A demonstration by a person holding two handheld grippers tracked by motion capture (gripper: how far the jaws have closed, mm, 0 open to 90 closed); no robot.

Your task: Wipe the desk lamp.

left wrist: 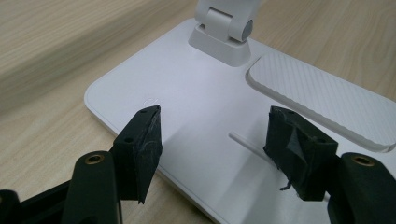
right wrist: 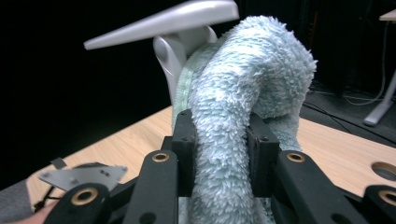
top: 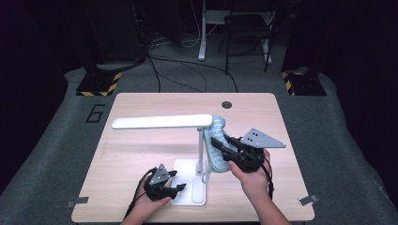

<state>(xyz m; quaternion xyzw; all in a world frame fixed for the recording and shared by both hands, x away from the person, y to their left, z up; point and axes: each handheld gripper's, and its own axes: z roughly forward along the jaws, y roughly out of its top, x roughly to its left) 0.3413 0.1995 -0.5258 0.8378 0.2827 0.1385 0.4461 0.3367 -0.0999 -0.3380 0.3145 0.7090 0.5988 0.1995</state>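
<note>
A dark room with cables and a chair on the floor is seen behind a pale wooden surface [top: 141,154], on which a white desk lamp [top: 162,122] stands. A fluffy pale-blue cloth [top: 217,150] is held up against the lamp's stem, just under the head, by the right gripper [top: 220,146]; in the right gripper view its jaws are seen clenched on a bunched fold of the cloth [right wrist: 243,116], the pile bulging out above and below the pads. The left gripper [top: 178,180] is rested at the lamp's base [left wrist: 196,98], its jaws released and standing apart over the base's front edge, with nothing between them.

The cloth is judged to be light, soft and limp: it will sag and drape wherever it is not gripped, and its thick pile should give the pads good purchase, so slipping is unlikely. A bunched fold, as taken now, is thought the best hold. The lamp is judged to be stiff but top-heavy, with a smooth, slippery base; it may tip or slide when the stem is rubbed, so the base is best steadied by being pressed flat or taken at its edge.
</note>
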